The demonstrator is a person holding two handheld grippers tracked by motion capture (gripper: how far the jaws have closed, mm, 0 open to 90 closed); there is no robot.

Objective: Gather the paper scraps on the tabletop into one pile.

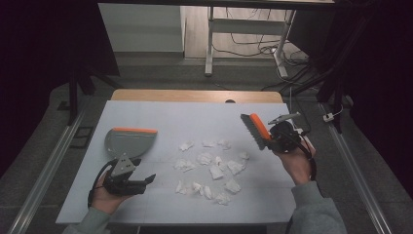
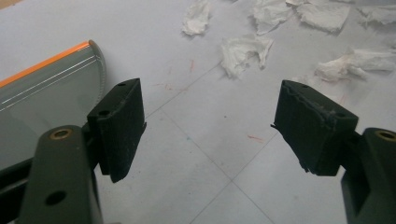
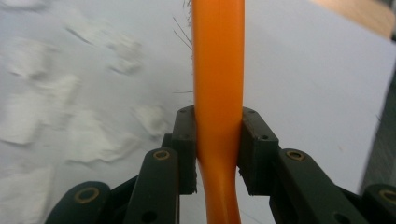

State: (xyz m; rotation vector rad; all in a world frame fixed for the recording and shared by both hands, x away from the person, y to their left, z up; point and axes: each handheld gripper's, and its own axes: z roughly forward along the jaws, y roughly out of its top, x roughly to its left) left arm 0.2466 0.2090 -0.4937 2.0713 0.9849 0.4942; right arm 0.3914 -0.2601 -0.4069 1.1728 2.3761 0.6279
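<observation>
Orange brush (image 3: 218, 70) in right claw (image 3: 218, 151)

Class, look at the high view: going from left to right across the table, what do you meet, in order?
Dustpan with the left gripper just below it → scattered paper scraps → brush → right gripper holding it.

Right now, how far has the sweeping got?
Early. Done: the right gripper has the brush clamped by its orange handle, held over the table's right side. In hand: the left gripper is open beside the dustpan, not gripping it. Left: all the paper scraps lie scattered mid-table, none in the dustpan; sweeping has not visibly begun.
</observation>
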